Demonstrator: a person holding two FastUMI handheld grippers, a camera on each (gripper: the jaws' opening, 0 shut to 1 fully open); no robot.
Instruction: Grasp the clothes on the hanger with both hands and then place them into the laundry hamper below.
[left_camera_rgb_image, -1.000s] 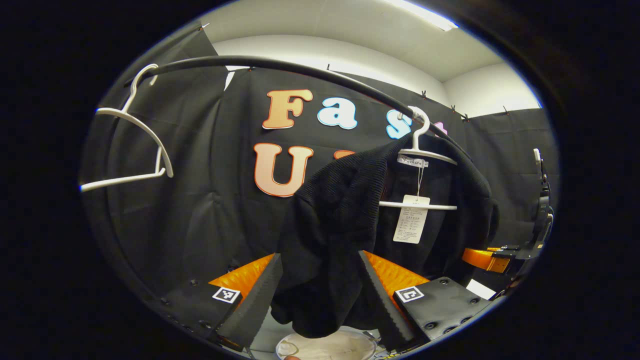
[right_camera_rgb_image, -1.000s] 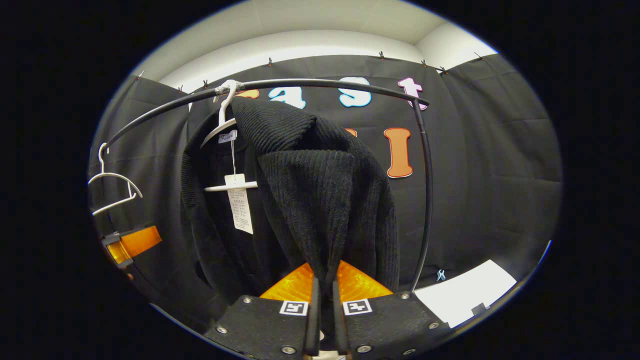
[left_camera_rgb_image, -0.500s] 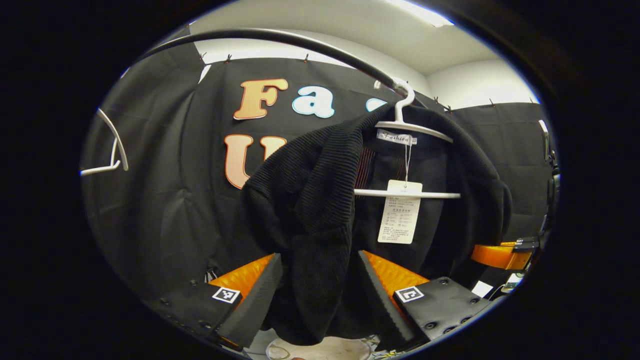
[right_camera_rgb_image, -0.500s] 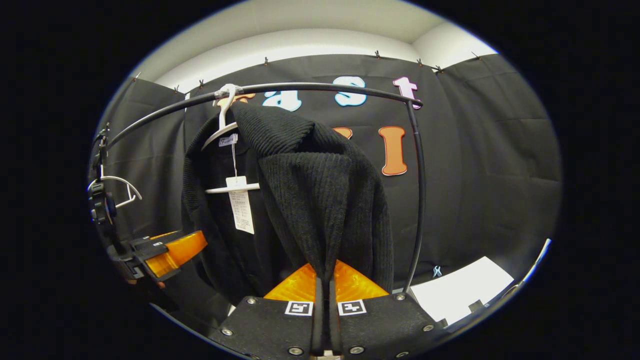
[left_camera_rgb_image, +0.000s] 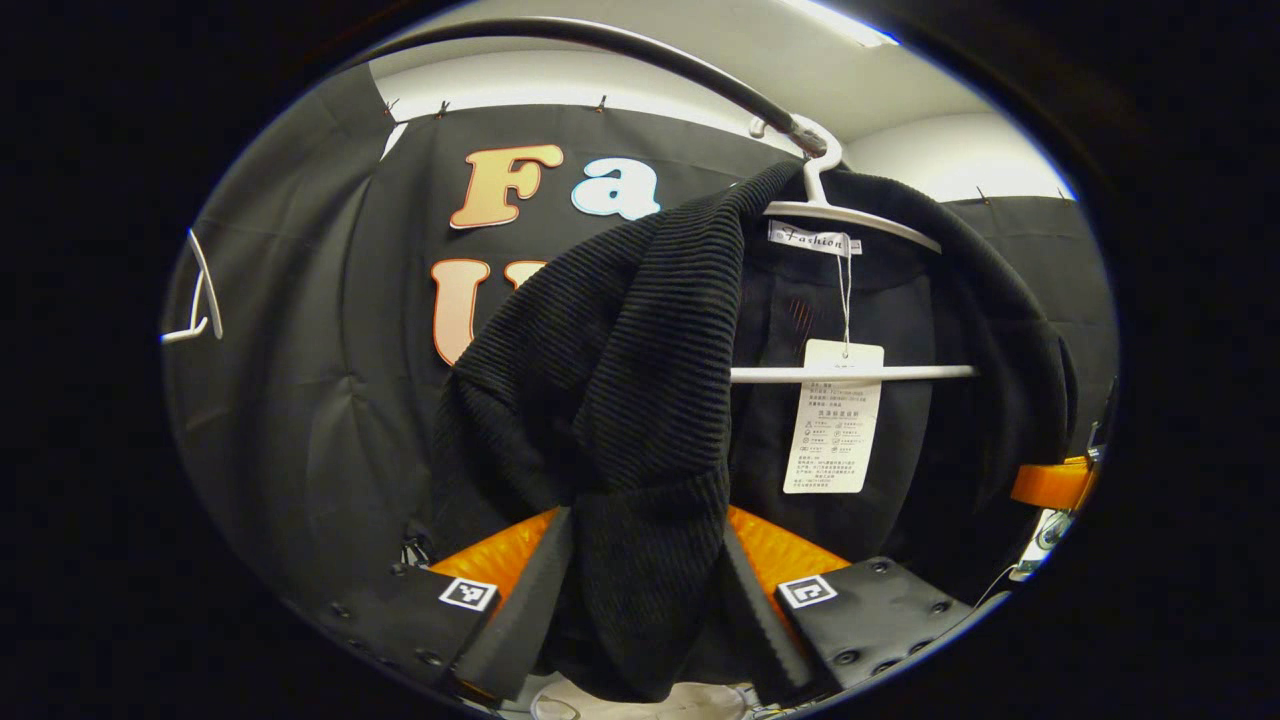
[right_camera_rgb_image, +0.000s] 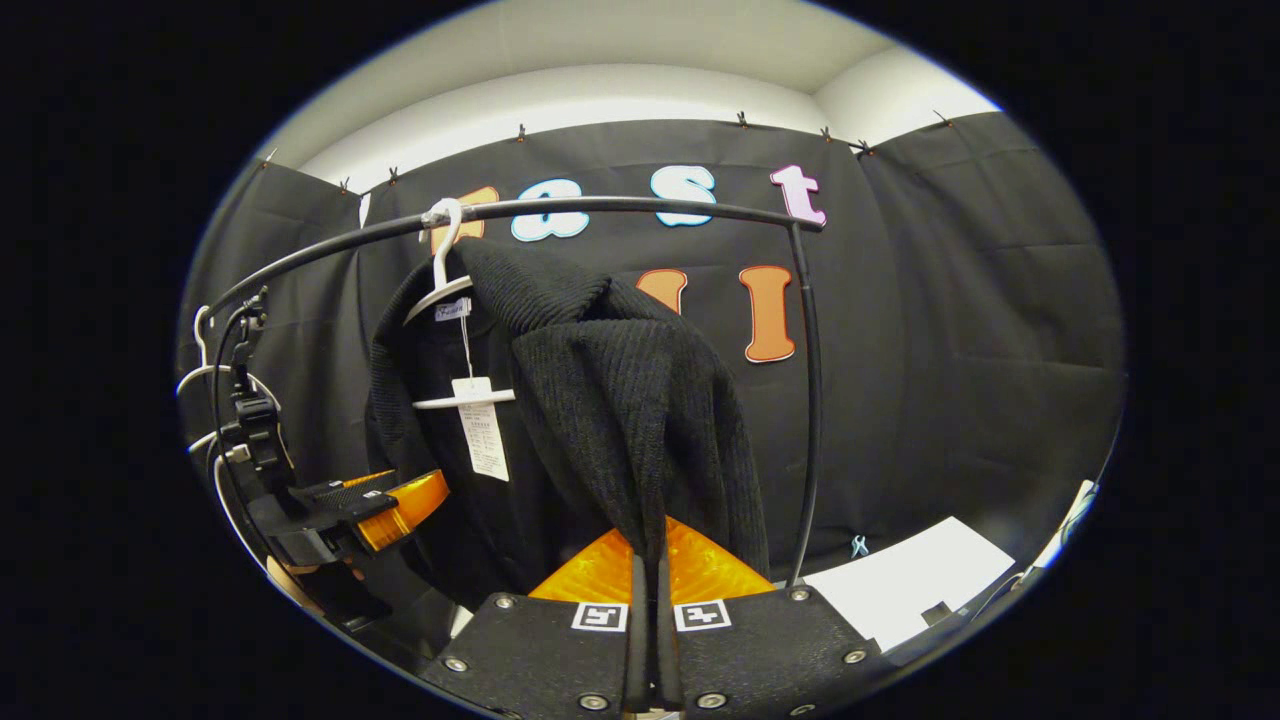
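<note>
The black knit (left_camera_rgb_image: 620, 380) hangs on a white hanger (left_camera_rgb_image: 850, 215) hooked over the black rail (right_camera_rgb_image: 600, 210), with a paper tag (left_camera_rgb_image: 832, 420) dangling from the collar at about 3 o'clock of the bunched cloth in the left gripper view.

The left tongs (left_camera_rgb_image: 640, 600) stand apart, one finger on each side of a thick hanging fold. The fold fills much of the gap, but whether both fingers press on it cannot be told. The right tongs (right_camera_rgb_image: 655, 620) are together, clamped on a thin pinch of the knit's other side, which rises from them toward 12 o'clock. In the right gripper view the left tongs show near 8 o'clock, beside the garment's far edge. A spare hanger (right_camera_rgb_image: 215, 385) hangs on the rail at 9 o'clock.

The hamper itself cannot be made out; a pale round shape at 6 o'clock in the left gripper view may be its rim.

Several things could go wrong from here. If the left tongs close on too little of the fold, that side may slide free and the knit would hang from one grip. Pulling straight down while the collar sits on the hanger could drag the hanger off the rail, or stretch the knit. The tag's string might also catch on the hanger bar as the cloth comes away.
</note>
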